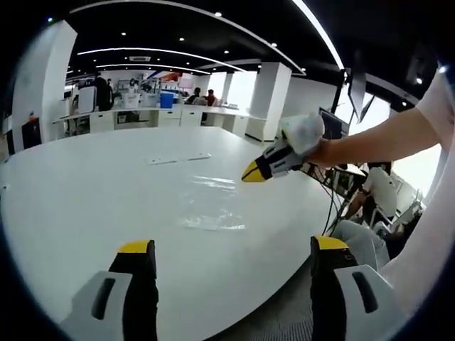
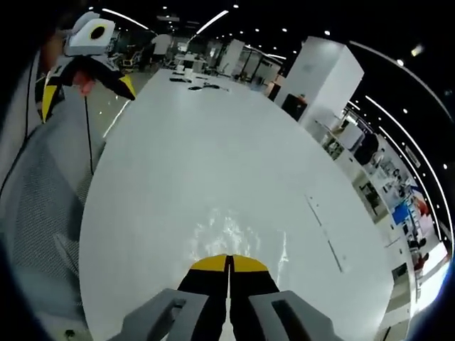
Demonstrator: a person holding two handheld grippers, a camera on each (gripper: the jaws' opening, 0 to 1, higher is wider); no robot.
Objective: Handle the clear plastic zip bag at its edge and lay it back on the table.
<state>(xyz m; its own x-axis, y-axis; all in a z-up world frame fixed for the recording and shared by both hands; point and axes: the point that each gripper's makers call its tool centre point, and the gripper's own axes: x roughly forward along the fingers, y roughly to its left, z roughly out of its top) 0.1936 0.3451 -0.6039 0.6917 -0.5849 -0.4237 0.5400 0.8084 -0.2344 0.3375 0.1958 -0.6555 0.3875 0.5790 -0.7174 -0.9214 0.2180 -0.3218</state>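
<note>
Bag is lying flat on the desk, well inside its edge; right fingers pressing together, left fingers spreading wide.

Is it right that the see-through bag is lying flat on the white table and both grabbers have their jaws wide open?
Not quite. The bag lies flat on the white table, and the left gripper is open, but the right gripper has its jaws shut together, as the right gripper view shows.
</note>
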